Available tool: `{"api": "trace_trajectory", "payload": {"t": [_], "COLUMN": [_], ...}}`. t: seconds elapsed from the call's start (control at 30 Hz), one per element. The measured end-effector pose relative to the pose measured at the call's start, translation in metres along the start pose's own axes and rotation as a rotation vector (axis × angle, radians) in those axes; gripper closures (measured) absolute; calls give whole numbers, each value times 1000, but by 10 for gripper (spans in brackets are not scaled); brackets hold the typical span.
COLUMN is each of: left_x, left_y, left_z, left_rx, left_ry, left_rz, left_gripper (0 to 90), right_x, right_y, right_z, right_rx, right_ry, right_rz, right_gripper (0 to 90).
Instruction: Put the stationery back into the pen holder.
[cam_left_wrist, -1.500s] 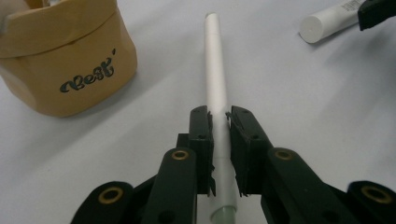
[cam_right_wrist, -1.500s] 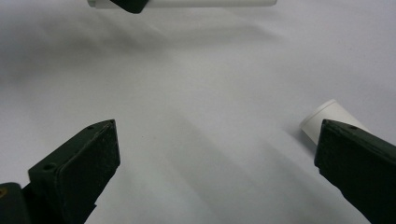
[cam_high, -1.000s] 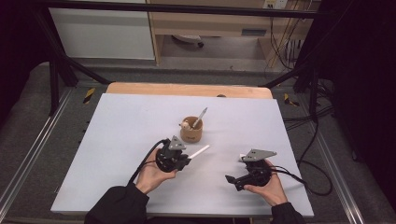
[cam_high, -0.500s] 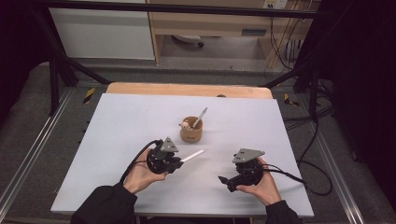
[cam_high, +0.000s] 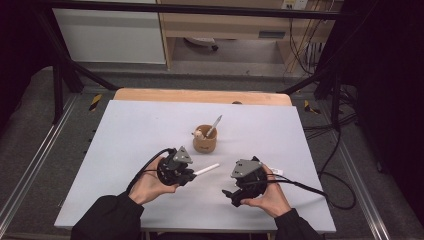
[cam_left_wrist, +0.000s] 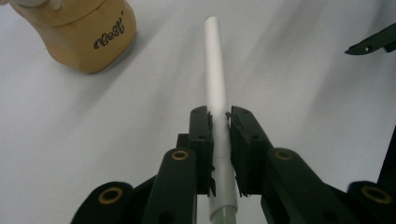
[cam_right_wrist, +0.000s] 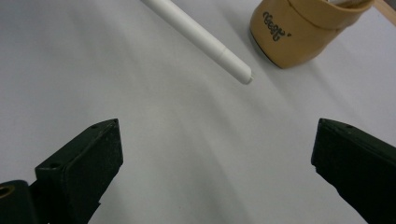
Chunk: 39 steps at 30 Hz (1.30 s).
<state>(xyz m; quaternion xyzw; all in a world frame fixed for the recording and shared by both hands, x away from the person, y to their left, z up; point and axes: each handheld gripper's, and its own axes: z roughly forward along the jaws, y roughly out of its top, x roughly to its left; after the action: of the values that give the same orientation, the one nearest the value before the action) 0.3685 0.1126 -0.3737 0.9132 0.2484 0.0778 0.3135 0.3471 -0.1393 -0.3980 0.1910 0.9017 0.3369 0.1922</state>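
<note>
Leftward swings the right gripper (cam_high: 231, 194), jaws wide apart, toward the white pen (cam_high: 206, 169), which the left gripper (cam_high: 189, 175) clamps above the table (cam_high: 125, 130); a 2-handed cap pull looks likely.

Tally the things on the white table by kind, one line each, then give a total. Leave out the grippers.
Wooden cup: 1
White pen held in the left gripper: 1
Pen standing in the cup: 1
Small white item by the right hand, too small to identify: 1
Total: 4

The wooden cup (cam_left_wrist: 74, 35) is cropped at its rim; its contents (cam_high: 200, 133) are too small to identify from above.
</note>
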Motion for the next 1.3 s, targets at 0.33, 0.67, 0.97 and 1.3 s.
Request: {"api": "trace_trajectory", "payload": {"t": [0.33,0.67,0.97,1.3], "left_x": [-10,-17,-24,-29], "left_y": [14,24,35,46], "left_z": [2,5,6,10], "left_rx": [29,44,49,51], "left_ry": [-22,-40,-53,-65], "left_rz": [55,80,96,101], "left_gripper": [785,785,785,785], "right_x": [4,6,6,7], "right_y": [9,16,14,16], "right_z": [3,6,6,9], "right_rx": [17,-2,-10,-13], "right_ry": [1,-6,-12,-22], "right_rz": [-123,-245,-389,-554], "right_gripper": [73,120,266,460]}}
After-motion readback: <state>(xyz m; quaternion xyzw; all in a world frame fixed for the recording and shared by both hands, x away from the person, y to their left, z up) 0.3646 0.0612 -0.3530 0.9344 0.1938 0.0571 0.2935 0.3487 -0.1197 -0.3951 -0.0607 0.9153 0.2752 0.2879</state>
